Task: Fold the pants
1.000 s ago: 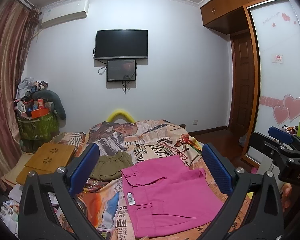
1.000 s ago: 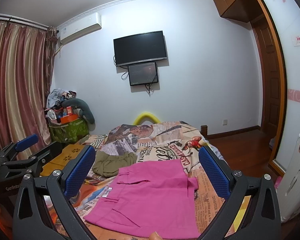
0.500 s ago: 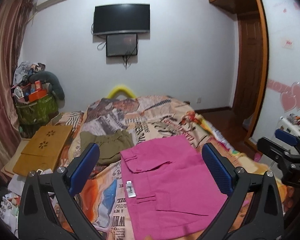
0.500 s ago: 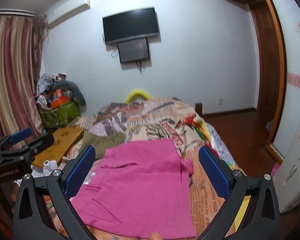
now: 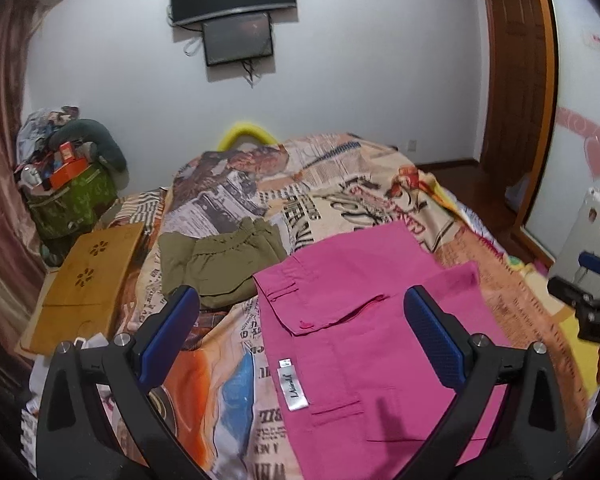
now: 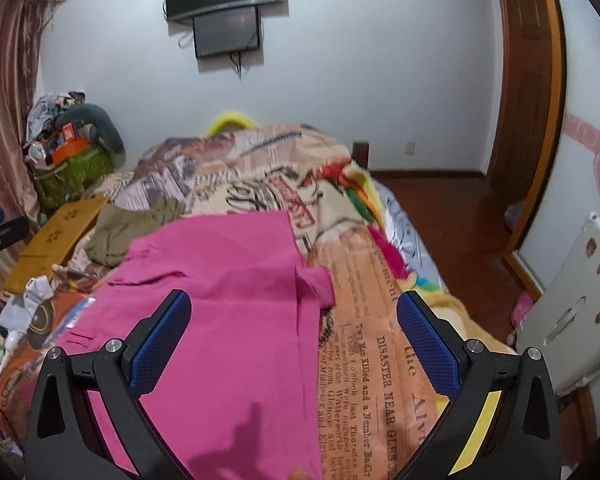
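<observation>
Pink pants lie flat on the bed, waistband to the left with a white label; they also show in the right wrist view. My left gripper is open and empty, hovering above the pants' waist end. My right gripper is open and empty, above the pants' right edge. The right gripper's body shows at the right edge of the left wrist view; the left gripper's body shows at the left edge of the right wrist view.
Folded olive pants lie behind the pink ones on the newspaper-print blanket. A wooden lap tray and a green bag of clutter stand at the left. The bed's right edge drops to a wooden floor.
Both grippers have tilted down and moved closer to the bed; the pink pants fill more of each view. Both stay open.
</observation>
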Action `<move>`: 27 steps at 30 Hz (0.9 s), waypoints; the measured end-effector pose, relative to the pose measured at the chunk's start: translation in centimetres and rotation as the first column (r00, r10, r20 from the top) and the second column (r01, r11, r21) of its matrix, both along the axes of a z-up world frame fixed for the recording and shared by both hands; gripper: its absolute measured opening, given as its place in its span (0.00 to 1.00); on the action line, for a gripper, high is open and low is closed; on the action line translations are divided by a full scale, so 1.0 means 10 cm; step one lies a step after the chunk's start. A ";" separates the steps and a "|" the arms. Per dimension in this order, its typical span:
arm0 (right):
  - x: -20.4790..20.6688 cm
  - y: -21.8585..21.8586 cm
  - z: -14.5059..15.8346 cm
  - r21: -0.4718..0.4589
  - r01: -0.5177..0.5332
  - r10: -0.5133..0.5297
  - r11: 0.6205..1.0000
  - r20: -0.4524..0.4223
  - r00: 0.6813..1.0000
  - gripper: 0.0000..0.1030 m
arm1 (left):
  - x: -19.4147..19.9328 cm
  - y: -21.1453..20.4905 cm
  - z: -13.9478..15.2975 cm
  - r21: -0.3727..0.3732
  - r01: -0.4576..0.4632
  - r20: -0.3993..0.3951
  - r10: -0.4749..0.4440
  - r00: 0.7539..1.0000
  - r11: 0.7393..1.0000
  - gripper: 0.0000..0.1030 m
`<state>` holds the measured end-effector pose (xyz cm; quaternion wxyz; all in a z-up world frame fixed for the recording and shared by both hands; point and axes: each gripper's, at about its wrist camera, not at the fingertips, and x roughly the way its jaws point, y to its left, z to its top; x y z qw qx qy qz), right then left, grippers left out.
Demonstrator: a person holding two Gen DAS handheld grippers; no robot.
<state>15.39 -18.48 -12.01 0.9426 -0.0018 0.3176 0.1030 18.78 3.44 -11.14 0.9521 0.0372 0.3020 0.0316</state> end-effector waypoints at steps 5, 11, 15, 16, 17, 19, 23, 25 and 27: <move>0.26 -0.04 -0.19 0.011 -0.029 0.030 1.000 -0.079 0.996 0.85 | 0.30 0.13 -0.25 0.030 -0.002 -0.083 0.004 0.997 1.000 1.00; 0.55 -0.06 -0.46 0.048 -0.059 0.068 0.997 -0.192 0.979 0.66 | 0.59 0.33 -0.59 -0.033 -0.034 -0.183 0.027 0.983 0.999 1.00; 0.74 0.00 -0.58 0.027 -0.058 0.063 0.998 -0.242 0.968 0.57 | 0.76 0.45 -0.82 -0.066 -0.041 -0.270 0.022 0.963 0.997 0.99; 0.79 0.01 -0.61 0.024 -0.062 0.066 0.998 -0.253 0.965 0.56 | 0.80 0.48 -0.87 -0.082 -0.037 -0.293 0.011 0.956 0.996 0.94; 0.84 0.03 -0.64 0.022 -0.067 0.071 0.997 -0.266 0.961 0.56 | 0.84 0.50 -0.93 -0.096 -0.036 -0.325 0.003 0.946 0.995 0.90; 0.93 0.04 -0.70 0.021 -0.075 0.078 0.997 -0.283 0.956 0.56 | 0.92 0.53 -1.04 -0.107 -0.042 -0.376 -0.002 0.927 0.993 0.78; 1.06 0.10 -0.80 0.044 -0.126 0.134 0.991 -0.309 0.942 0.55 | 1.00 0.52 -1.22 -0.153 -0.030 -0.443 -0.041 0.896 0.988 0.65; 1.13 0.14 -0.84 0.057 -0.146 0.157 0.988 -0.317 0.936 0.55 | 1.03 0.47 -1.26 -0.164 -0.009 -0.461 -0.069 0.885 0.986 0.61; 1.19 0.17 -0.88 0.058 -0.157 0.167 0.986 -0.322 0.932 0.54 | 1.07 0.42 -1.28 -0.180 0.010 -0.470 -0.095 0.877 0.984 0.61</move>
